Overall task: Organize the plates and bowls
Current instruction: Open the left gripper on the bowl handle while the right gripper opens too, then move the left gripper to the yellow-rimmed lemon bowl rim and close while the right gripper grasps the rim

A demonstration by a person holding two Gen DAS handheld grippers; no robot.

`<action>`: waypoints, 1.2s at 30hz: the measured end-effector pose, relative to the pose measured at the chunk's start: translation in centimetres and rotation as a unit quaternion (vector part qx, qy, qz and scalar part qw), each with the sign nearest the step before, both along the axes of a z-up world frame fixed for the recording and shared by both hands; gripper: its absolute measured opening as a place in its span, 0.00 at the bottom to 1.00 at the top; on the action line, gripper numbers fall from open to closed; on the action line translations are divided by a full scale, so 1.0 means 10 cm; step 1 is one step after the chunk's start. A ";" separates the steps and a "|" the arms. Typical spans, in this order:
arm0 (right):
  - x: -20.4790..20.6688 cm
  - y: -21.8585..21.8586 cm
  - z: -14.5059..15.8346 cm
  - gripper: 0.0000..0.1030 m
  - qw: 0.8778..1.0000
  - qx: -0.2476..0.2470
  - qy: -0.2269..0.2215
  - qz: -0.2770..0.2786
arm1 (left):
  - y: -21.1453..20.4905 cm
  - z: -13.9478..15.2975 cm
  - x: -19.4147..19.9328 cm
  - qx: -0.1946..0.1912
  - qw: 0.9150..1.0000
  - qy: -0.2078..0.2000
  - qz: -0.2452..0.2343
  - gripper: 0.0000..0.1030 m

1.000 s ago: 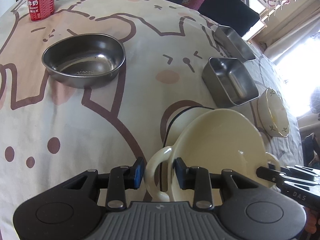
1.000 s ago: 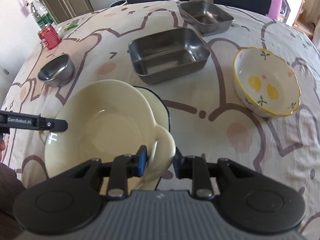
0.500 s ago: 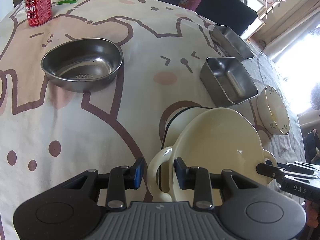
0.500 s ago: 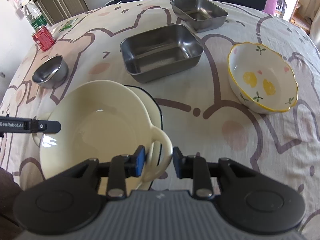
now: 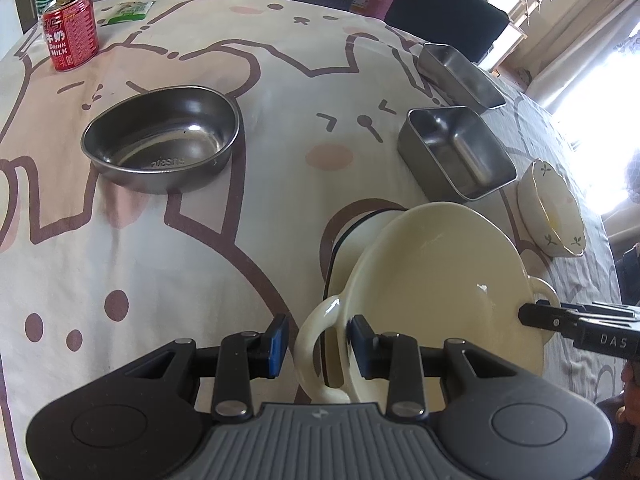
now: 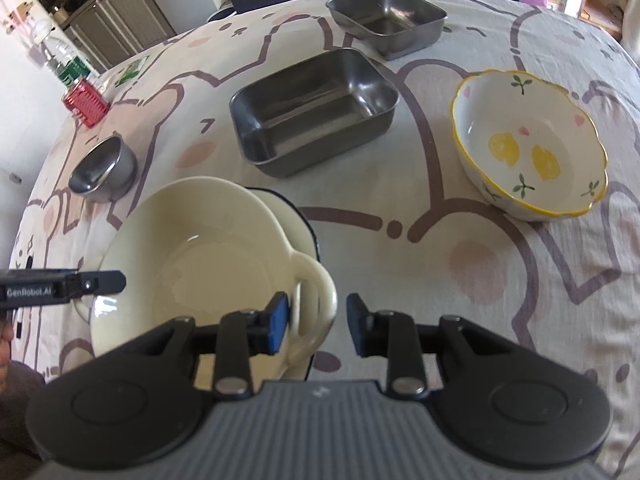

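Observation:
A cream bowl [image 5: 440,280] [image 6: 208,256] with two loop handles sits on a dark-rimmed cream dish [image 5: 352,232] [image 6: 296,216]. My left gripper [image 5: 318,340] straddles the bowl's near handle [image 5: 316,336]; a thin gap shows beside the left pad, so it is open. My right gripper [image 6: 316,320] straddles the other handle [image 6: 316,300]. Its jaws are opening, and the right pad stands clear of the handle. Each gripper's finger shows at the bowl's far rim in the other view.
On the patterned tablecloth [image 5: 280,80] stand a round steel bowl [image 5: 160,144] [image 6: 100,164], two rectangular steel trays [image 6: 316,112] [image 6: 388,12] and a flowered yellow-rimmed bowl [image 6: 528,148] [image 5: 548,208]. A red can [image 5: 72,32] and a bottle stand at the far edge. Chairs lie beyond.
The right gripper's jaws have spread apart and come off the bowl's handle. The left gripper and the bowl stay where they were.

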State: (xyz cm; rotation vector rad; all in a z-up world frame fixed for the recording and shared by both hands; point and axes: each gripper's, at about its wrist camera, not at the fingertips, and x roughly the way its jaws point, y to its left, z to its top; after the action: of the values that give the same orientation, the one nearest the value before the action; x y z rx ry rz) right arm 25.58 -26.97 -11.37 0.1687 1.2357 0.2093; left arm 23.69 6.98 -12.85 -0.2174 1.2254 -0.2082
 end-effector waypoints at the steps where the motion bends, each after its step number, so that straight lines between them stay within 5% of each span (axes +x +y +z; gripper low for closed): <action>1: 0.00 0.00 0.00 0.39 1.000 0.000 0.000 -0.001 | -0.01 0.00 0.00 0.003 1.000 -0.001 -0.002 0.36; 12: -0.02 -0.03 -0.05 0.55 1.000 -0.002 -0.003 -0.005 | -0.09 0.05 -0.03 0.038 0.999 -0.016 -0.017 0.39; 15: -0.04 -0.02 -0.05 0.59 1.000 -0.001 -0.008 0.000 | -0.10 0.06 -0.05 0.047 0.999 -0.019 -0.016 0.53; 17: -0.06 0.00 -0.05 0.67 1.000 0.012 -0.005 0.005 | -0.10 0.08 -0.07 0.048 0.999 -0.020 -0.015 0.73; 24: -0.11 0.06 0.03 1.00 1.000 0.011 -0.018 0.023 | -0.15 0.16 -0.15 0.060 0.998 -0.028 -0.022 0.96; 36: -0.23 -0.52 0.46 1.00 0.987 0.028 -0.139 -0.071 | -0.67 0.71 -0.18 0.048 0.985 -0.165 -0.015 1.00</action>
State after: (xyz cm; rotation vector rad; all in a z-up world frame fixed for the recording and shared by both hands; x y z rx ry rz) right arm 23.32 -32.16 -6.81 0.2662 0.9363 0.1396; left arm 21.85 0.26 -5.73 -0.0766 0.9059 -0.2013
